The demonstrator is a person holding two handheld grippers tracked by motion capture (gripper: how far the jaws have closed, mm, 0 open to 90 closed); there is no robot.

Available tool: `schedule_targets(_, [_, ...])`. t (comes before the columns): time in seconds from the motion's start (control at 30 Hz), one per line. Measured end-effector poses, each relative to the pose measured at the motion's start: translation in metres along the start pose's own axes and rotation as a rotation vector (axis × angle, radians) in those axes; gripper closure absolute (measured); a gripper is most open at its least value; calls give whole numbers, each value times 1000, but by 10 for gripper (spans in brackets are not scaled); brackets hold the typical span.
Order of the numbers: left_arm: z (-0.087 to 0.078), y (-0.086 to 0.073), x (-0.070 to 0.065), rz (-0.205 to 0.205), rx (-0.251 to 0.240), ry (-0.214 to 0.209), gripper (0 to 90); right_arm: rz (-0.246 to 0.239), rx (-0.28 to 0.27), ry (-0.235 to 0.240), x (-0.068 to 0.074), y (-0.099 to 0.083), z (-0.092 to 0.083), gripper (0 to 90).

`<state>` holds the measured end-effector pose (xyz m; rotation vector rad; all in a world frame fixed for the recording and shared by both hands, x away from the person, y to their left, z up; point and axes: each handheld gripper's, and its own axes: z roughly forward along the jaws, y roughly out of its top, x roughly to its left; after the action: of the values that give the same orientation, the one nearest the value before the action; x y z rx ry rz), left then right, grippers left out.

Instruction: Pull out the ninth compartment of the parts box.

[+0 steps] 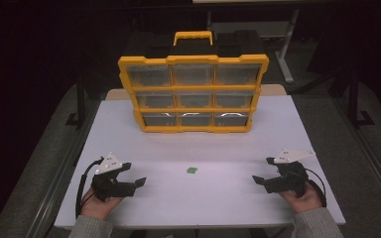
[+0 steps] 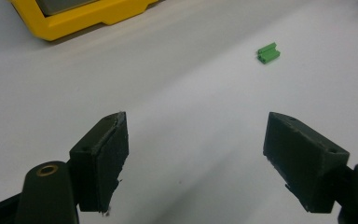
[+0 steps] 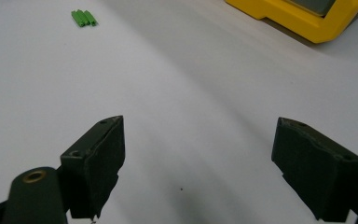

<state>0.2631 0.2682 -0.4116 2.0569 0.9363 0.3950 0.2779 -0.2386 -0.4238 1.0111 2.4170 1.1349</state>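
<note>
A small green plastic part (image 1: 192,170) lies on the white table (image 1: 198,144), midway between the two hands. My left gripper (image 1: 134,174) rests low at the front left, open and empty. In the left gripper view the green part (image 2: 268,52) lies ahead and to the right of the open jaws (image 2: 196,154). My right gripper (image 1: 263,170) sits at the front right, also open and empty. Its own view has the green part (image 3: 84,18) far off at the upper left, beyond the wide jaws (image 3: 198,161).
A yellow organiser case (image 1: 193,94) with several clear drawers and a top handle stands upright at the back middle of the table. Its yellow base (image 2: 79,18) edges the left gripper view, and its yellow corner (image 3: 303,16) edges the right gripper view. Dark floor surrounds the table.
</note>
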Motion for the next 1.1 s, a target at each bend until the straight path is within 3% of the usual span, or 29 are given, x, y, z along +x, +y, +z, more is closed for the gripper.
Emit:
schedule_targets(0.03, [0, 0, 1, 22, 6, 0, 218, -5, -1, 3, -1, 0, 0, 162])
schedule_targets(0.2, [2, 0, -3, 7, 17, 0, 216, 6, -19, 5, 0, 0, -3, 171])
schedule_targets(0.27, [1, 1, -3, 27, 19, -2, 216, 7, -25, 4, 1, 0, -3, 172])
schedule_targets(0.33, [1, 2, -6, 24, 4, -3, 218, 5, -28, 7, 1, 1, -2, 172])
schedule_targets(0.47, [0, 1, -8, 28, 19, -7, 223, 1, -31, -4, -1, 4, -2, 166])
schedule_targets(0.5, [-1, 0, -9, 8, 5, -16, 226, 9, -32, -6, -2, 5, -2, 164])
schedule_targets(0.73, [-3, -1, -9, 3, 3, -27, 232, 9, -21, -17, -6, 5, 1, 163])
schedule_targets(0.93, [0, 4, -16, -5, -27, -47, 233, 5, -10, -21, -5, 4, 0, 161])
schedule_targets(1.1, [8, 14, -18, -43, -52, -127, 255, 4, -17, -21, -4, 6, -2, 157])
